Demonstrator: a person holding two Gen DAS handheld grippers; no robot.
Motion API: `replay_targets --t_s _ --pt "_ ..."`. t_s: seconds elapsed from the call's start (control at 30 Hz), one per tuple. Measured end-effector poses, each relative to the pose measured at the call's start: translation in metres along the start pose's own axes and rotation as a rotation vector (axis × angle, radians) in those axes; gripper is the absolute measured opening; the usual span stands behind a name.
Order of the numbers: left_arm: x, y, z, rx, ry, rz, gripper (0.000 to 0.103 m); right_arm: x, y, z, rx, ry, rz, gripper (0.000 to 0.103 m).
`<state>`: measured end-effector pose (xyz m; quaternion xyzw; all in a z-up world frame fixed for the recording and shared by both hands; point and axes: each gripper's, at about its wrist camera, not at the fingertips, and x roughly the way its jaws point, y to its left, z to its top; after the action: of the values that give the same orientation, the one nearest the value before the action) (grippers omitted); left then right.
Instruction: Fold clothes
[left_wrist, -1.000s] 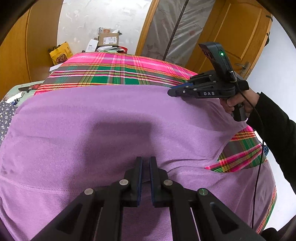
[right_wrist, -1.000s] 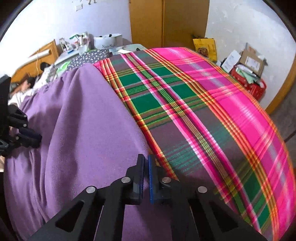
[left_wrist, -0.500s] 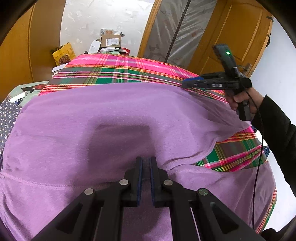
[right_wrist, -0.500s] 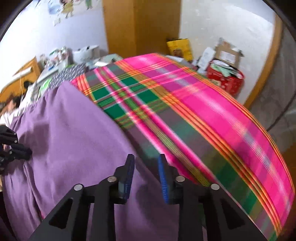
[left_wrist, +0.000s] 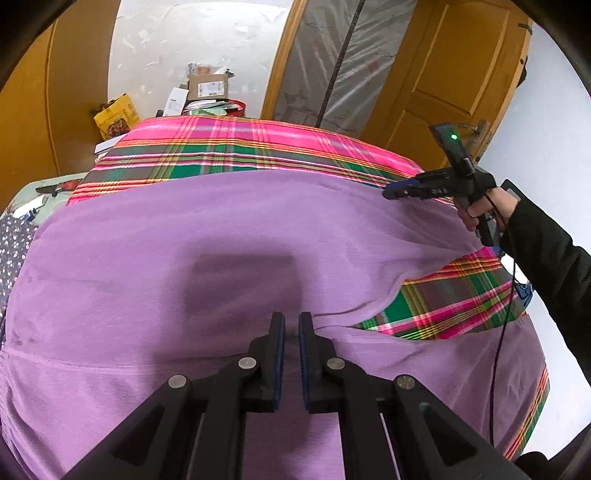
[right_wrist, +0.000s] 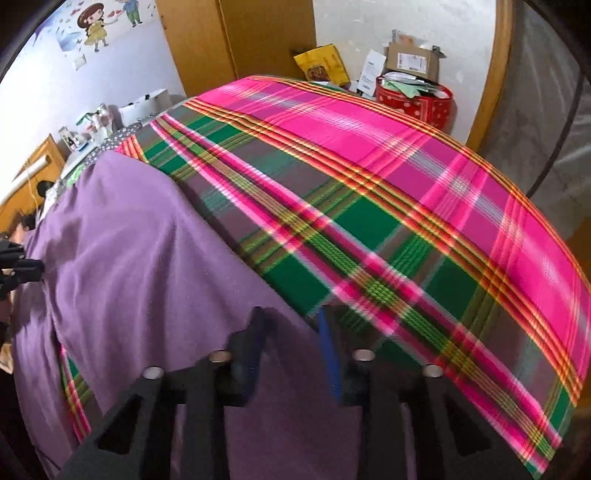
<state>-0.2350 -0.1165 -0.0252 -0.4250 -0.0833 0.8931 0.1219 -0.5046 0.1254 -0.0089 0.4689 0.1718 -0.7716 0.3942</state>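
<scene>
A purple garment (left_wrist: 184, 240) lies spread over a pink and green plaid cloth (left_wrist: 240, 147). My left gripper (left_wrist: 291, 325) is at the garment's near side, shut on a small fold of the purple fabric. At the far right corner of the garment a hand holds my right gripper (left_wrist: 388, 192). In the right wrist view the right gripper (right_wrist: 291, 317) has its fingers well apart and closing. The edge of the purple garment (right_wrist: 129, 258) lies between them, over the plaid cloth (right_wrist: 406, 166). The left gripper (right_wrist: 22, 266) shows at the left edge.
A black sleeve (left_wrist: 546, 251) and a cable reach in from the right. Beyond the plaid cloth stand a red basket (right_wrist: 413, 99), a cardboard box (left_wrist: 207, 86) and a yellow bag (left_wrist: 116, 120). A wooden door (left_wrist: 461, 74) is at the back right.
My right gripper let go of the garment's far edge, opened and slid to the right along that edge. The left gripper has kept still, shut on the fabric.
</scene>
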Motion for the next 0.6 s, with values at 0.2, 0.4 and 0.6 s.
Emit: replay_targets --t_s 0.2,0.4,0.6 --pt "0.006 -0.018 0.002 0.039 0.009 -0.018 0.007 0.0 0.004 0.006 -0.03 -0.037 -0.127 0.002" --pt "0.017 -0.043 0.008 0.084 0.014 -0.043 0.007 -0.02 -0.025 -0.003 0.063 -0.072 -0.11 0.025" --pt "0.055 -0.082 0.019 0.2 0.058 -0.073 0.019 -0.035 -0.041 -0.039 0.06 -0.005 -0.119 0.037"
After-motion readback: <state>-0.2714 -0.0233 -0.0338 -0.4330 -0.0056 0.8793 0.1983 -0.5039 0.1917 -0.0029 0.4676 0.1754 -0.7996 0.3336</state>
